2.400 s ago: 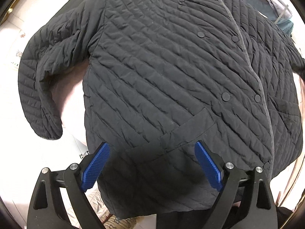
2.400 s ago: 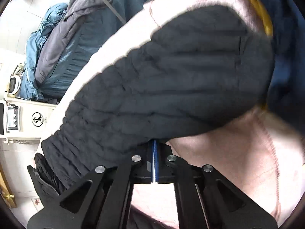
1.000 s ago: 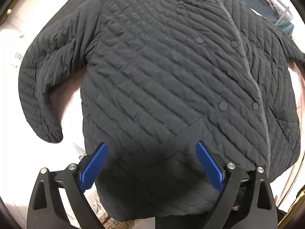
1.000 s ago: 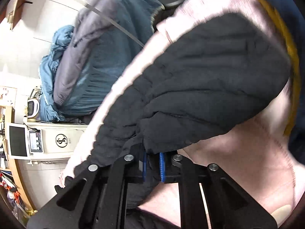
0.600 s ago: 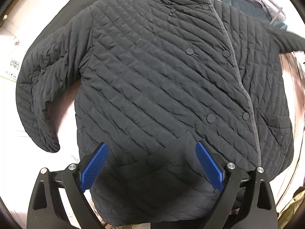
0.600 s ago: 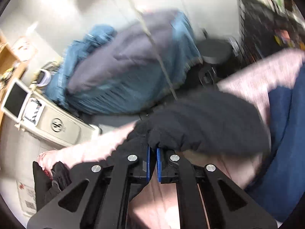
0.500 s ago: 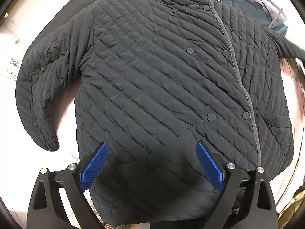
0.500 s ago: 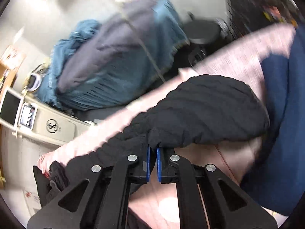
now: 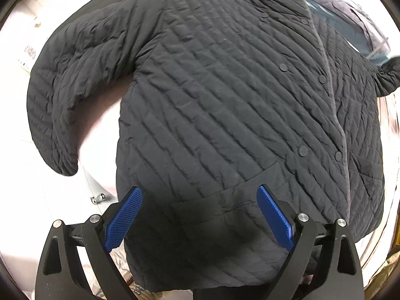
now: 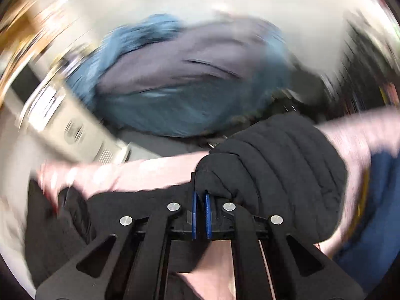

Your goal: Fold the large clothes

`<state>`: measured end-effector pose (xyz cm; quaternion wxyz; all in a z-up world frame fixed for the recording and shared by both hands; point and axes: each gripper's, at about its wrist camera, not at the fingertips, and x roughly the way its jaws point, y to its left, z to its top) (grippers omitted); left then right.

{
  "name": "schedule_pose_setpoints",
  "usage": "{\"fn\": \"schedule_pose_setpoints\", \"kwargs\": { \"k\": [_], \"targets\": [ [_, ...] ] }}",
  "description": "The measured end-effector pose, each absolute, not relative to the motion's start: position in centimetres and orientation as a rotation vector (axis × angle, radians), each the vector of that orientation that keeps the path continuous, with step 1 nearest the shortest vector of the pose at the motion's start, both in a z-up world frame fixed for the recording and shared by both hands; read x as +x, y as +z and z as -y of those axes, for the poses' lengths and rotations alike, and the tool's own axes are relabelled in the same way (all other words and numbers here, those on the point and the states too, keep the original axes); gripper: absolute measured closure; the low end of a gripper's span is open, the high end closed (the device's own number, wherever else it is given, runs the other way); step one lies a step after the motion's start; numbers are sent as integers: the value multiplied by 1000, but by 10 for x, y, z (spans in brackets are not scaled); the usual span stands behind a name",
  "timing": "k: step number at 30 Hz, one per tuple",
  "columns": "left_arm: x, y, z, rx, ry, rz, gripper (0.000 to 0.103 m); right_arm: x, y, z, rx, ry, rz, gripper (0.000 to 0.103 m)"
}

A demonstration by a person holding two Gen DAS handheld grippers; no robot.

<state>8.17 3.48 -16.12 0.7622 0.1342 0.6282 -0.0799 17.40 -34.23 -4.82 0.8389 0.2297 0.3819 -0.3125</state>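
Observation:
A black quilted jacket (image 9: pixel 225 105) lies spread front-up on a pink cover (image 9: pixel 100 115), snaps closed, its left sleeve (image 9: pixel 57 95) curving down at the left. My left gripper (image 9: pixel 200 215) is open and empty, hovering above the jacket's hem and pocket. My right gripper (image 10: pixel 201 215) is shut on the cuff of the jacket's right sleeve (image 10: pixel 275 172) and holds it lifted above the pink cover (image 10: pixel 140 172). That raised cuff also shows at the right edge of the left wrist view (image 9: pixel 388 77). The right wrist view is blurred by motion.
A pile of blue and grey bedding (image 10: pixel 190 85) lies beyond the jacket. A white appliance (image 10: pixel 70 125) stands at the left. A dark blue garment with yellow trim (image 10: pixel 377 200) lies at the right. White floor (image 9: pixel 22 170) shows left of the cover.
My right gripper has lifted the right sleeve cuff and is swinging it fast toward the jacket body. My left gripper stays open and has moved closer over the hem.

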Motion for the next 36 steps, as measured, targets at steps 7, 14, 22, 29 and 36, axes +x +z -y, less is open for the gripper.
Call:
{"fn": "schedule_pose_setpoints", "kwargs": {
  "k": [7, 14, 22, 29, 36],
  "targets": [
    [89, -172, -70, 218, -126, -1381, 12, 275, -77, 109, -246, -116, -957, 97],
    [93, -181, -101, 169, -93, -1398, 12, 225, -256, -44, -1084, 33, -1133, 74],
    [105, -191, -122, 129, -80, -1411, 12, 212, -243, -25, -914, 12, -1132, 27],
    [142, -167, -88, 207, -157, -1292, 12, 203, -177, 51, -377, -88, -1127, 26],
    [201, -151, -2, 304, -344, -1156, 12, 217, -164, 140, 185, -192, -1209, 25]
  ]
}}
